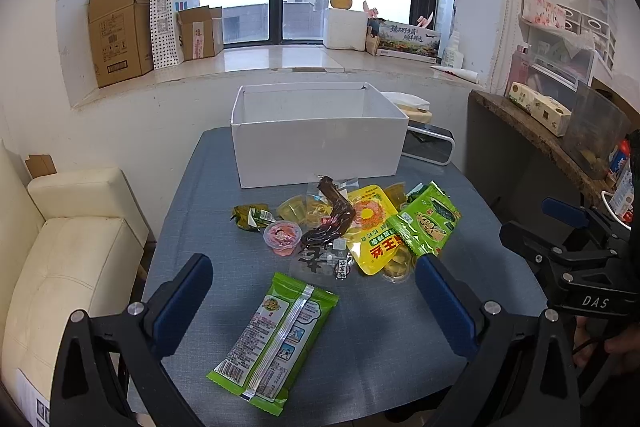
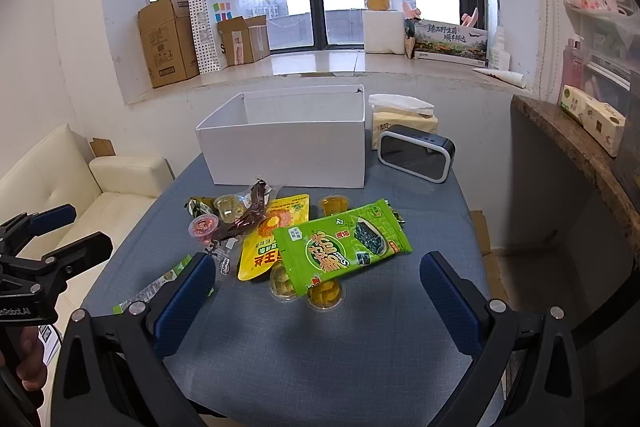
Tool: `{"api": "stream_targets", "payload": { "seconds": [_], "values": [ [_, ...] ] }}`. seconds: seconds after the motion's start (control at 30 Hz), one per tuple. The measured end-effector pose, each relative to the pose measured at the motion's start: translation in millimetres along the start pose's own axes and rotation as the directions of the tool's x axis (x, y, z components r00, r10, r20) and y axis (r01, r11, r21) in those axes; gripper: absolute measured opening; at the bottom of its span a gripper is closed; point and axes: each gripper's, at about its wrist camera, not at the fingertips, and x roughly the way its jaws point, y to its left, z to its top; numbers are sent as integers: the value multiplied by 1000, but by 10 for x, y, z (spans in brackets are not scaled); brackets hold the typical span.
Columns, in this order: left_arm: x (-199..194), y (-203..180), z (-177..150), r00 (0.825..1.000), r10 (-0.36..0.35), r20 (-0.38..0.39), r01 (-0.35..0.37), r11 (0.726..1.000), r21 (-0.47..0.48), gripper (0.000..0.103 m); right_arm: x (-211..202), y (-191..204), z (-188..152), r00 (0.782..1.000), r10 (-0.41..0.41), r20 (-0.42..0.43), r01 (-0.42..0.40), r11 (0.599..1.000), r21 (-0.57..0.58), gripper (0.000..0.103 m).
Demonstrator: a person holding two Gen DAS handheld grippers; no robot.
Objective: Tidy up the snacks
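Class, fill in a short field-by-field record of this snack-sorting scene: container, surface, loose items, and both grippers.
container: open white cardboard box, no snacks visible inside
surface: blue-grey cloth table
nearest item: green snack packet, back side up, lying apart from the pile
pile: yellow pouch, green seaweed packet, pink jelly cup
left gripper: fingers open, holding nothing
right gripper: fingers open, holding nothing
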Motion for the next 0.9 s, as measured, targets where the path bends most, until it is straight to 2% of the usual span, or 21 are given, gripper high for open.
{"api": "stream_targets", "payload": {
  "seconds": [0.9],
  "values": [
    [41, -14, -30, 1000, -3, -8, 3, 1000, 11, 103, 12, 2, -26, 1000, 0, -6, 0, 1000, 3, 103]
  ]
}}
